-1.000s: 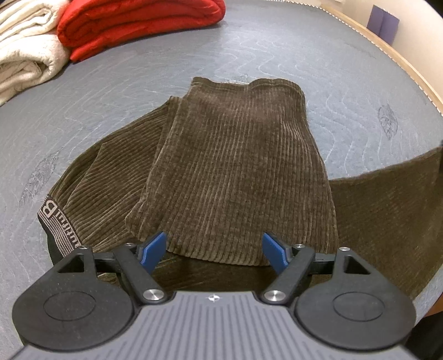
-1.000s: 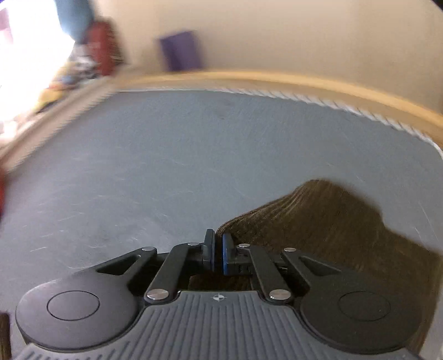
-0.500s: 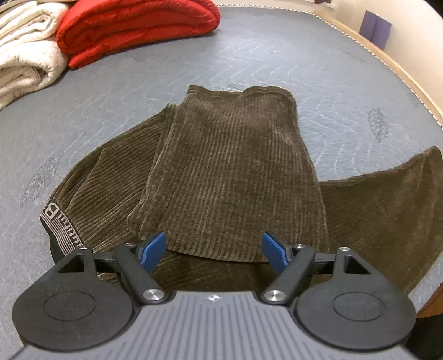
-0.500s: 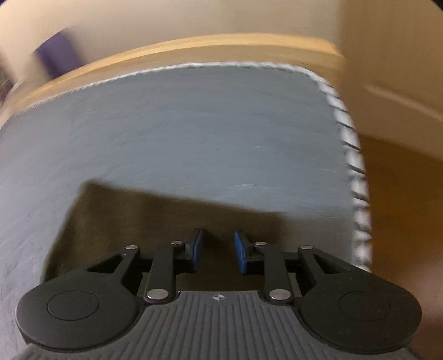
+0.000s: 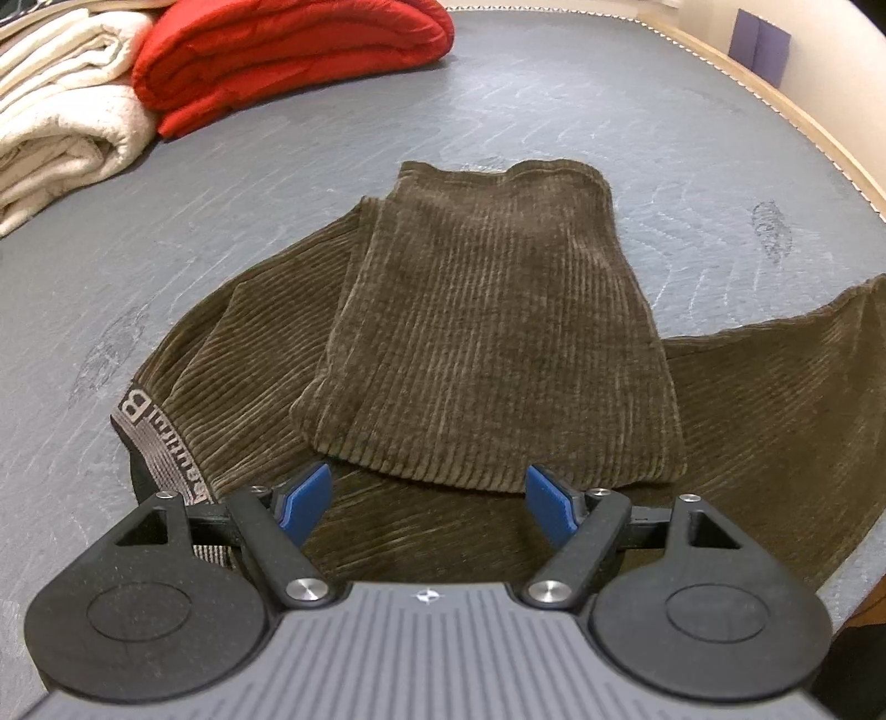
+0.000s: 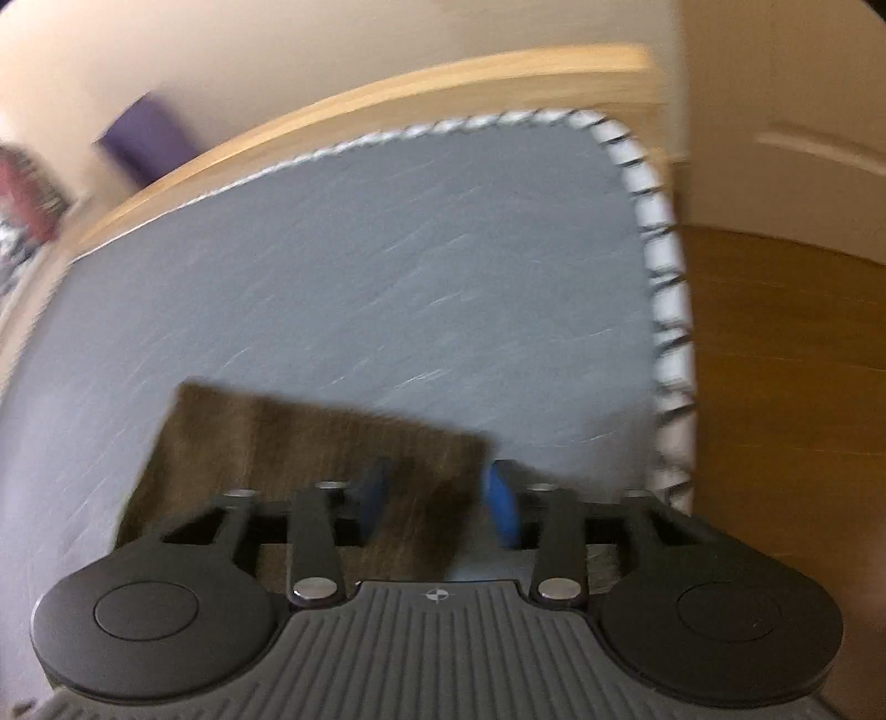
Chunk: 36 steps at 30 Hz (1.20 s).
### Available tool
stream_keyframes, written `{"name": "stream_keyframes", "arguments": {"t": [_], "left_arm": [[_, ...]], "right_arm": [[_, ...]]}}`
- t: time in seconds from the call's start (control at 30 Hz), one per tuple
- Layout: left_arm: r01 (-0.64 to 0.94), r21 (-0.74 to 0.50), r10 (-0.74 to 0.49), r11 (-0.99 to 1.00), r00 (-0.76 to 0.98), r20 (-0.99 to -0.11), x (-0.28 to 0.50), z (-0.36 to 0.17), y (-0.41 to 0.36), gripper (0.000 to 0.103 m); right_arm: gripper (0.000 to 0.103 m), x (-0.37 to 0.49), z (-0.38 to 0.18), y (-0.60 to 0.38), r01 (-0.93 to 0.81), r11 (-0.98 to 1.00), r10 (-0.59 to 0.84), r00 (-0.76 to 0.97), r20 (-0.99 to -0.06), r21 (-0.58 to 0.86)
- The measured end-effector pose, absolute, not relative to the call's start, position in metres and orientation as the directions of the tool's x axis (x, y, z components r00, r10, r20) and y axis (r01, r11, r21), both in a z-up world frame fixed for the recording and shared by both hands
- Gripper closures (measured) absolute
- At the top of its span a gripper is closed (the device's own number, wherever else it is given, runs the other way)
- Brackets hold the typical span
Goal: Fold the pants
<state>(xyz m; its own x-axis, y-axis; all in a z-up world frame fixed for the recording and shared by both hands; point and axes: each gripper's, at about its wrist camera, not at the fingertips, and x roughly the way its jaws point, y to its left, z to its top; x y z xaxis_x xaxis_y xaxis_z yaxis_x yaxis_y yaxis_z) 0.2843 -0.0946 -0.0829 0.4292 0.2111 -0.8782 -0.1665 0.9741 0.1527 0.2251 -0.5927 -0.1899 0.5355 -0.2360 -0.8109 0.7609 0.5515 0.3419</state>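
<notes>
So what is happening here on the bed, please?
A person with two handheld grippers is folding dark brown corduroy pants on a grey mattress. One leg already lies folded over the waist part. The right gripper is over the hem of the other leg, spread toward the mattress corner; its jaws are opening and no longer press the cloth. The left gripper hovers open near the folded leg's hem.

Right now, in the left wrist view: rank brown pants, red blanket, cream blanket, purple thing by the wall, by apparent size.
1. brown pants, largest, though closest to the camera.
2. red blanket.
3. cream blanket: cropped by the frame edge, so its order against the red one is unsure.
4. purple thing, smallest and farthest.
</notes>
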Motion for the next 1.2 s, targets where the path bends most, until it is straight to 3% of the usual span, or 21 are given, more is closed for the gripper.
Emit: {"name": "stream_keyframes", "arguments": {"t": [0.07, 0.17, 0.23, 0.3, 0.5, 0.6, 0.63, 0.7, 0.77, 0.93, 1.1, 1.17, 1.2], "left_arm": [[-0.167, 0.162, 0.219, 0.973, 0.421, -0.88, 0.284, -0.085, -0.094, 0.021], [-0.164, 0.171, 0.225, 0.972, 0.417, -0.881, 0.283, -0.087, -0.094, 0.021], [-0.168, 0.164, 0.22, 0.972, 0.415, -0.883, 0.283, -0.087, -0.092, 0.021], [-0.177, 0.134, 0.197, 0.975, 0.409, -0.891, 0.282, -0.088, -0.088, 0.021], [-0.169, 0.029, 0.087, 0.985, 0.352, -0.932, 0.278, -0.101, -0.083, 0.021], [-0.199, -0.103, -0.047, 0.974, 0.267, -0.963, 0.271, -0.128, -0.078, 0.021], [-0.214, -0.138, -0.094, 0.967, 0.205, -0.974, 0.267, -0.143, -0.077, 0.022], [-0.207, -0.081, -0.072, 0.975, 0.053, -0.996, 0.255, -0.176, -0.078, 0.028], [-0.134, -0.035, -0.027, 0.99, 0.06, -0.998, 0.251, -0.177, -0.086, 0.027], [-0.199, -0.072, -0.025, 0.977, 0.229, -0.973, 0.257, -0.133, -0.076, 0.027], [-0.259, -0.025, 0.079, 0.965, 0.383, -0.921, 0.268, -0.094, -0.07, 0.029], [-0.279, 0.002, 0.12, 0.96, 0.404, -0.907, 0.271, -0.09, -0.074, 0.042], [-0.29, 0.004, 0.13, 0.957, 0.417, -0.9, 0.272, -0.087, -0.073, 0.062]], "right_arm": [[0.087, 0.228, -0.185, -0.582, 0.755, 0.597, -0.286, 0.518, -0.806, 0.273], [0.088, 0.215, -0.164, -0.583, 0.838, 0.501, -0.433, 0.46, -0.775, 0.217], [0.087, 0.211, -0.169, -0.586, 0.891, 0.425, -0.471, 0.369, -0.801, 0.16], [0.086, 0.2, -0.186, -0.592, 0.907, 0.382, -0.374, 0.327, -0.868, 0.178], [0.08, 0.213, -0.158, -0.569, 0.839, 0.533, -0.468, 0.402, -0.787, 0.112], [0.079, 0.22, -0.177, -0.571, 0.844, 0.535, -0.396, 0.282, -0.874, 0.03], [0.073, 0.218, -0.179, -0.571, 0.864, 0.504, -0.408, 0.237, -0.882, -0.002], [0.07, 0.219, -0.164, -0.562, 0.879, 0.476, -0.478, 0.237, -0.846, -0.023], [0.07, 0.229, -0.14, -0.541, 0.838, 0.545, -0.517, 0.339, -0.786, 0.003], [0.068, 0.266, -0.086, -0.457, 0.537, 0.826, -0.303, 0.678, -0.669, 0.17], [0.068, 0.299, -0.075, -0.359, 0.208, 0.907, 0.089, 0.755, -0.649, 0.367], [0.068, 0.312, -0.077, -0.319, 0.126, 0.899, 0.199, 0.735, -0.648, 0.419], [0.068, 0.321, -0.084, -0.302, 0.097, 0.885, 0.256, 0.717, -0.648, 0.456]]}}
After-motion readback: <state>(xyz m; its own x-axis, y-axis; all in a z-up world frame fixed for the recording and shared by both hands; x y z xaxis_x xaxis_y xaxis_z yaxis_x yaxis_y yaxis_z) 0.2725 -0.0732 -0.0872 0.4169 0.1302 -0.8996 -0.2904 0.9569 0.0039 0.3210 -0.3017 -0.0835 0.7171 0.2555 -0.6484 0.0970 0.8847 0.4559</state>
